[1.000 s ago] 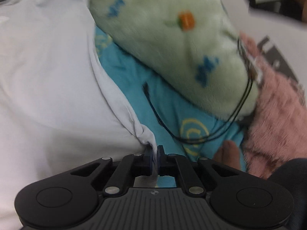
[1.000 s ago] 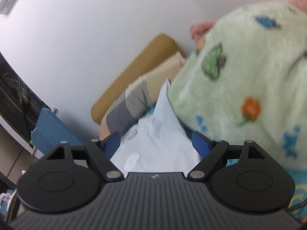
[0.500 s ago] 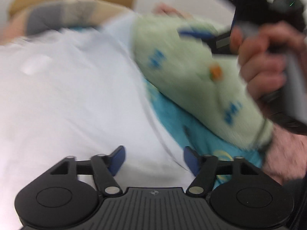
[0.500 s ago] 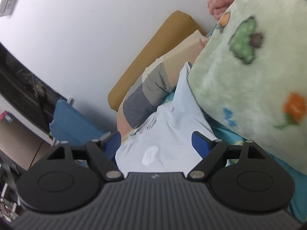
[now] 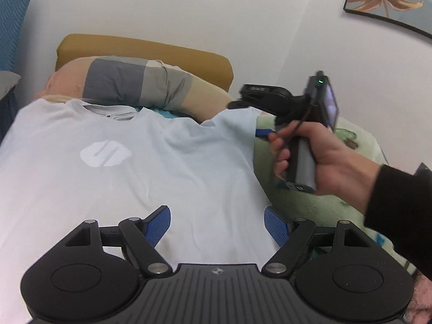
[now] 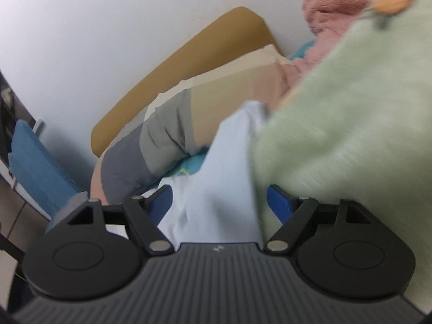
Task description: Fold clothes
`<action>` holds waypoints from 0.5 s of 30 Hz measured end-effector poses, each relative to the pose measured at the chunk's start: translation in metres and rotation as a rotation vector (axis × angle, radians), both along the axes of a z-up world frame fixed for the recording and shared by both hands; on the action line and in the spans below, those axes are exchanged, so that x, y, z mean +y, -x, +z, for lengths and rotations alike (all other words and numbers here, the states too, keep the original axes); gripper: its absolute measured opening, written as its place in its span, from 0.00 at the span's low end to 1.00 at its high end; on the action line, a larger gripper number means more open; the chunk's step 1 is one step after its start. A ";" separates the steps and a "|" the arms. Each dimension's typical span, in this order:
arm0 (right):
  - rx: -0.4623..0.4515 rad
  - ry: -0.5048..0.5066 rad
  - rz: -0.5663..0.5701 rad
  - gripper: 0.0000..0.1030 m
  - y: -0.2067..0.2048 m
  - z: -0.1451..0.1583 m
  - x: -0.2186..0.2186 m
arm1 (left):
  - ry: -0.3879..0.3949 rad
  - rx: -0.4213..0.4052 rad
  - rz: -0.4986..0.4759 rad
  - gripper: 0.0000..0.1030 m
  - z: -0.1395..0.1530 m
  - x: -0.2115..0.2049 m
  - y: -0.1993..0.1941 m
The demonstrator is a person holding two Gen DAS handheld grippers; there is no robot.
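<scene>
A pale blue T-shirt (image 5: 151,167) with a white chest logo lies spread face up on the bed, its collar toward the pillow. My left gripper (image 5: 217,221) hovers open over the shirt's lower middle, and nothing is between its pads. A hand (image 5: 326,159) holds my right gripper (image 5: 248,118) at the shirt's right shoulder. In the right wrist view the right gripper (image 6: 220,199) has its jaws wide apart and closing slightly. The shirt's right sleeve (image 6: 224,167) runs between its fingers, and the pads are not pressing on it.
A green patterned blanket (image 5: 318,210) is heaped along the shirt's right side, with a pink fleece (image 6: 332,10) behind it. A grey and beige pillow (image 5: 140,83) leans on a mustard headboard (image 5: 162,51). A blue towel (image 6: 35,167) hangs at the left.
My left gripper let go of the shirt's edge, opened wide and drew back and up, so the whole shirt shows. My right gripper came down to the right sleeve.
</scene>
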State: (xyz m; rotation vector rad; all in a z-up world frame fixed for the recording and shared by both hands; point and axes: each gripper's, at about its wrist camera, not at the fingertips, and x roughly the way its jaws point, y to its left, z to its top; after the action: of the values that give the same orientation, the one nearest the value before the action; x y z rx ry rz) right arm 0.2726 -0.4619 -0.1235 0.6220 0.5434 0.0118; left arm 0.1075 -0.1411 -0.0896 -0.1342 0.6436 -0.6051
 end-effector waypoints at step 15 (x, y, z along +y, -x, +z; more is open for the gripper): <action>0.227 0.062 0.093 0.06 -0.095 -0.015 0.020 | 0.115 0.162 0.045 0.75 -0.039 0.023 -0.053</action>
State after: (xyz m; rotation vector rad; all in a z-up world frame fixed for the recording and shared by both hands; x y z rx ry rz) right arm 0.3678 -0.4422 -0.1384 0.5400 0.7894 0.0123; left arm 0.1605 -0.1185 -0.1287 -0.3067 0.7603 -0.5919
